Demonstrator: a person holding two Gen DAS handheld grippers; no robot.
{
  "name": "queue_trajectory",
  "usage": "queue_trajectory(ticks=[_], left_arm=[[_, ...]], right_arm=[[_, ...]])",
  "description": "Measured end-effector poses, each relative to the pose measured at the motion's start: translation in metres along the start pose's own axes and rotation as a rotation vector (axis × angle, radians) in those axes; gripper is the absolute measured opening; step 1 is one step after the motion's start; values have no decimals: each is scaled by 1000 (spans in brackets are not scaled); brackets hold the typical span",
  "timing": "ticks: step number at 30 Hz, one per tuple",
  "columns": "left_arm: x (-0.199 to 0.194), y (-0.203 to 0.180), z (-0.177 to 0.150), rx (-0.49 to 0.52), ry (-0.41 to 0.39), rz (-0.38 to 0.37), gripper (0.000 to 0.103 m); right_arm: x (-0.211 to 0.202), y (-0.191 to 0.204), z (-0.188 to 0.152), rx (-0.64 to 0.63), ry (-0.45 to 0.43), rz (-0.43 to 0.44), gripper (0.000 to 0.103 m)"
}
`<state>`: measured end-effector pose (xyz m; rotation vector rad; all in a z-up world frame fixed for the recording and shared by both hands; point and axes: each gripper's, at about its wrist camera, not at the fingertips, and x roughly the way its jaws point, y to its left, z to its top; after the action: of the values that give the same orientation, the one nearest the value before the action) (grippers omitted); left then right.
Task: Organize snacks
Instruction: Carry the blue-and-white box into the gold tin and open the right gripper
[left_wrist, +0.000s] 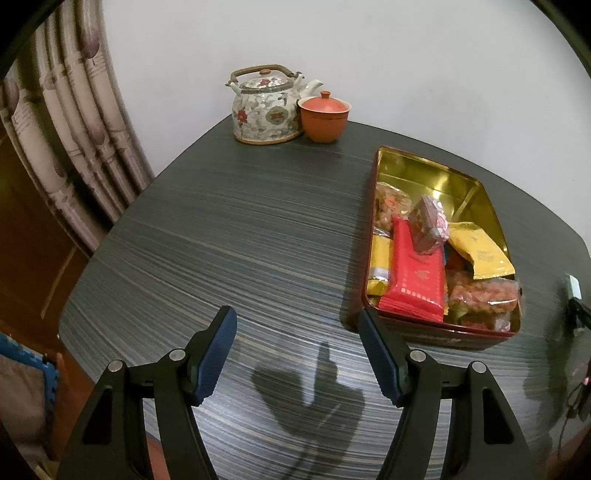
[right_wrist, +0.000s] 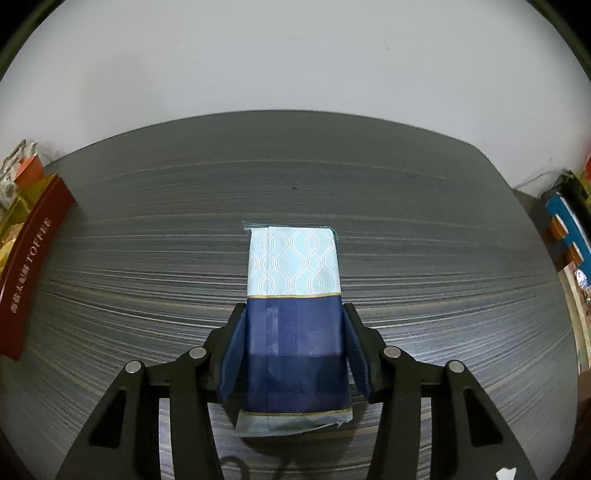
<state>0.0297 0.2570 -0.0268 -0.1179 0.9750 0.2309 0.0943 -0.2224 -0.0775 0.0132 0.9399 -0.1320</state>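
We see the right tongs (right_wrist: 293, 325) closed on a blue packet (right_wrist: 293, 321) above the table (right_wrist: 147, 258); left tongs (left_wrist: 297, 325) gape empty beside the snack tin (left_wrist: 406, 325).

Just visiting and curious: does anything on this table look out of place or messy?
One blue-and-pale packet lies alone on the table, between the right gripper's jaws, while the other snacks sit heaped unevenly in the red tin, its far end bare. Nothing looks spilled or damaged.
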Motion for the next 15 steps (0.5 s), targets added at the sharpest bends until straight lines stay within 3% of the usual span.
queue_trajectory(ticks=[7, 15], left_arm=[[0, 0, 0, -9, 9, -3, 70], [-8, -4, 0, 11, -14, 1, 75]], right_arm=[[-33, 42, 14, -66, -62, 99, 46], [-71, 160, 26, -223, -99, 289, 46]])
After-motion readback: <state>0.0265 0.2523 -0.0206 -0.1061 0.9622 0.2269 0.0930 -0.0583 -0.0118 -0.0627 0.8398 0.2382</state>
